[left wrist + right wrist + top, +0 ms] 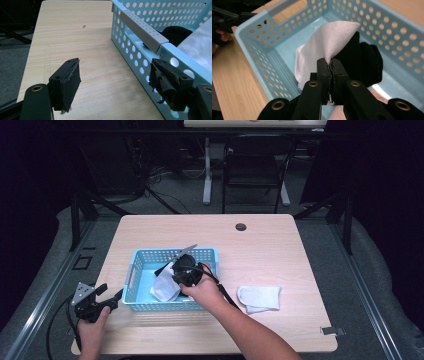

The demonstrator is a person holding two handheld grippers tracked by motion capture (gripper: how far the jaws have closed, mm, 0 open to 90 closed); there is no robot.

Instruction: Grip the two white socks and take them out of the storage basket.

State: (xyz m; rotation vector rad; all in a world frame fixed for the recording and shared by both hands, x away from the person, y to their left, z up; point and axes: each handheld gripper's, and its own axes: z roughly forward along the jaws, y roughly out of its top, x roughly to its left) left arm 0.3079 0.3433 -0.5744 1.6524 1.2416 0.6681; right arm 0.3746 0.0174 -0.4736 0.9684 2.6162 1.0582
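Wooden tabletop [270, 245], pale, one. 
Blue perforated basket [145, 257], one, grey handle bar on short side; inside: one black sock [364, 62], one white sock [329, 42]. 
White sock: soft knit, pinched at edge, lifted above basket floor, draped down beside black sock. 
Second white sock [260, 297] flat on tabletop, right of basket, well apart. Two white, one black. 
Right tongs [331, 65] clamped on white sock. 
Left tongs [117, 82] apart, just beside basket's outer wall, holding nothing.
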